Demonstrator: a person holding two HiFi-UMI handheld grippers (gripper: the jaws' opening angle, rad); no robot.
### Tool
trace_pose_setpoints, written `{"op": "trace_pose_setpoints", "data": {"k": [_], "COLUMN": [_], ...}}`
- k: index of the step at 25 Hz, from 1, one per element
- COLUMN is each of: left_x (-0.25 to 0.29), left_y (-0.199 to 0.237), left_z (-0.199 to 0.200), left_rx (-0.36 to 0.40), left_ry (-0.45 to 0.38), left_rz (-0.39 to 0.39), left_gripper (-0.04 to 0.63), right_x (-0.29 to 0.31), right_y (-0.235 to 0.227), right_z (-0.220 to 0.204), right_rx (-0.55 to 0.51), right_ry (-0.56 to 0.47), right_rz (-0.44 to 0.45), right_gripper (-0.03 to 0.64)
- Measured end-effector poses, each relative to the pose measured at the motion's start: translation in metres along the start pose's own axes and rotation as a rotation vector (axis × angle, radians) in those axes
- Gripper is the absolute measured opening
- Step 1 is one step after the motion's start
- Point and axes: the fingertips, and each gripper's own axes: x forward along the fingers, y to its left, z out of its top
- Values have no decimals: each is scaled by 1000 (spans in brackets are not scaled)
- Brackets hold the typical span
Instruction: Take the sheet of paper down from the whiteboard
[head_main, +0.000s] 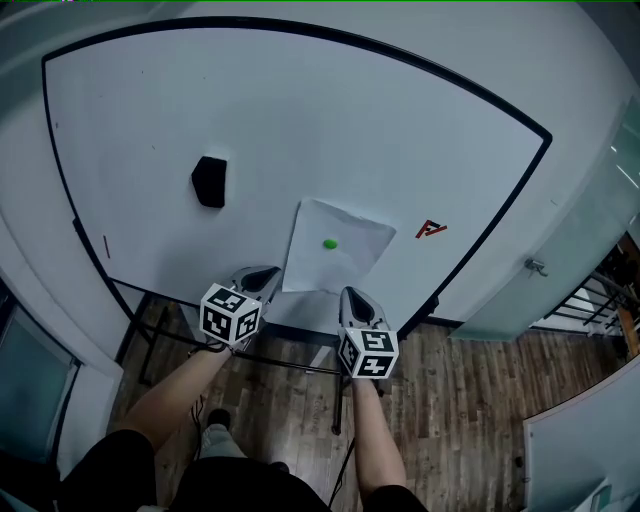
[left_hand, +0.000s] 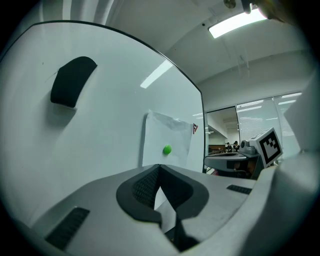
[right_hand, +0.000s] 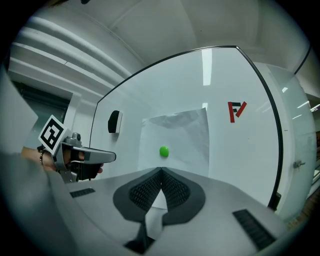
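Large white whiteboard (head_main: 300, 110), black-framed, on a pale wall. White sheet of paper (head_main: 345, 262) hangs low on it, right of centre, bottom edge near the board's lower edge, top corner crumpled.

Both bare forearms reach forward and level. Left gripper (head_main: 267, 273) points at the sheet's lower left corner, right gripper (head_main: 351, 294) just under its bottom edge. Contact with the board possible, view too steep to say. Each gripper's jaws together at the tips, nothing between.

Black block eraser (head_main: 209, 181) towards the board's left edge. Small red logo mark (head_main: 430, 229) right of the sheet. Round green magnet (head_main: 330, 243) pins the sheet's middle.
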Motion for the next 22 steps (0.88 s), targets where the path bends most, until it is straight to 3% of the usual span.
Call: {"op": "trace_pose_setpoints", "data": {"k": [11,19,22], "left_x": [35,59,67], "left_y": [35,35,31], "left_z": [13,18,23], "left_rx": [42,43,55], "left_ry": [20,28,25], "left_rz": [-126,-245,-273], "left_gripper": [21,24,84], "right_x": [45,64,68], "right_y": [3,-5,-9], "right_z": [14,12,13], "right_rx": [0,9,6], "right_ry": [-5,4,7], "right_rz": [-70,-110,-122], "right_gripper": [25,25,25]}}
